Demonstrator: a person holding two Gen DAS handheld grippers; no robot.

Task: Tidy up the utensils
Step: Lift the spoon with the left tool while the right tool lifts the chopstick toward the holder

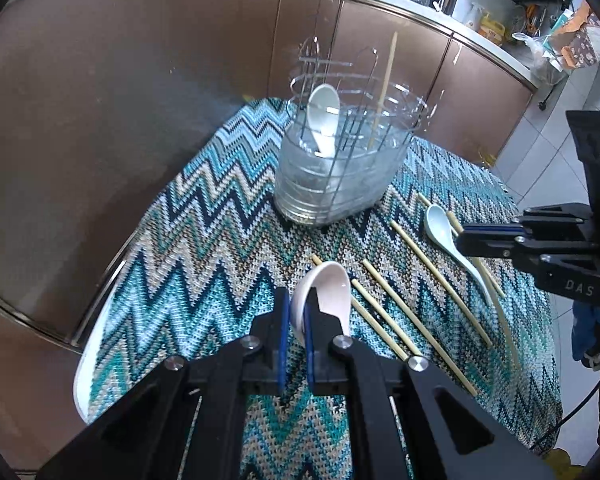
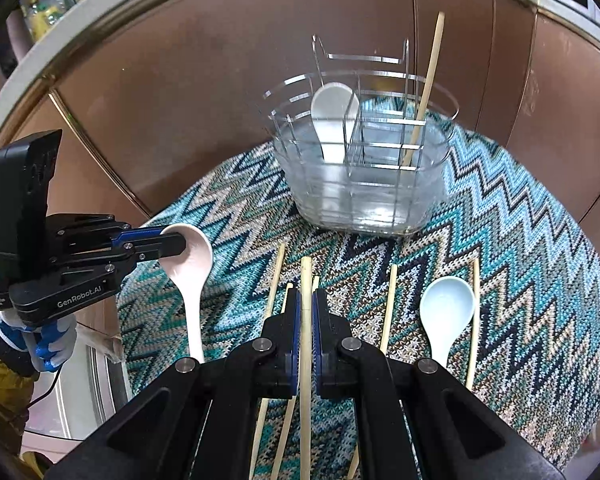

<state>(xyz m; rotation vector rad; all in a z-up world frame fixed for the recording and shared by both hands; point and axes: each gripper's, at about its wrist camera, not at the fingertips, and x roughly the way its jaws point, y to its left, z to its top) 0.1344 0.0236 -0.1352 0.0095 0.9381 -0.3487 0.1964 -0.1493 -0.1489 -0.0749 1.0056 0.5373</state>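
At six o'clock in the left wrist view, the left tongs pinch the rim of a glossy white ceramic soup spoon, lifted off the worktop with its handle hanging down. The right tongs are closed on a pale bamboo chopstick, near its middle. At twelve o'clock stands the clear acrylic utensil holder with wire dividers, already holding a white spoon and one upright chopstick.

The spoon is gripped by a thin, slick edge only, so I judge it could swivel or slip out. The long chopstick might catch a divider.

A pale blue ceramic spoon and loose bamboo chopsticks lie on the teal zigzag knitted cloth. The held spoon's handle is hidden in the left view; which compartment is which is blurred by reflections.
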